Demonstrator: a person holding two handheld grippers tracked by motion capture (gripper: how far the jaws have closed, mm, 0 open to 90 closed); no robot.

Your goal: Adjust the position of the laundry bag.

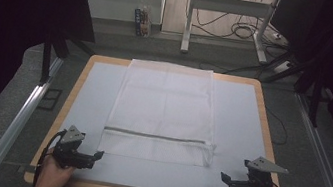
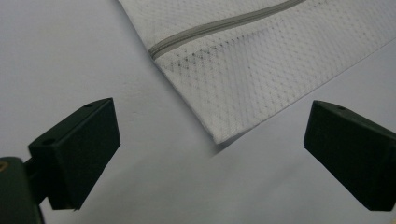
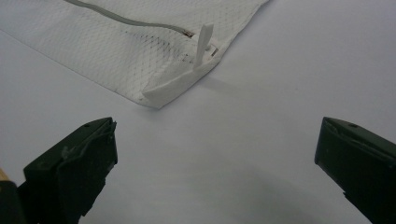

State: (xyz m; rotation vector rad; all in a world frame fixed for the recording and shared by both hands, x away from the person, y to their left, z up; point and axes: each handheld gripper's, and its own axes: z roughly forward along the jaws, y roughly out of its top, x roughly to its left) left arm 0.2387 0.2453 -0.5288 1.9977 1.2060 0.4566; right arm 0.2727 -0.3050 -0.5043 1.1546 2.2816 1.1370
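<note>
We have a white mesh laundry bag [image 1: 164, 111] lying flat along the middle of the bench [image 1: 242, 115], its far end reaching the back edge and its near end, with the grey zipper [image 1: 158, 135] running across it, lying toward us. Our left tool [image 1: 94, 155] sits on the bench just beside the bag's near left corner [image 2: 219, 135], and our right tool [image 1: 226, 178] sits near the near right corner [image 3: 161, 95]; neither touches the fabric. Both tools have their jaws spread wide apart, with nothing between them.

In the left gripper view, the corner of the mesh lies flat ahead of the jaws, with the zipper's closed end just past it. In the right gripper view, the corner is slightly lifted and folded, and a small white tab [image 3: 204, 42] stands up beside the zipper's end; we cannot tell whether it is the pull or a label.

We judge that we are at the approach step: both tools are lined up on the near corners, ready to take hold, probably to fold or lift the bag. The next move calls for easing each tool forward until one jaw slides under the corner and the other rides above it, then closing. The left corner lies tight to the bench, so it needs a low, shallow entry; the raised right corner should be easier to catch.
</note>
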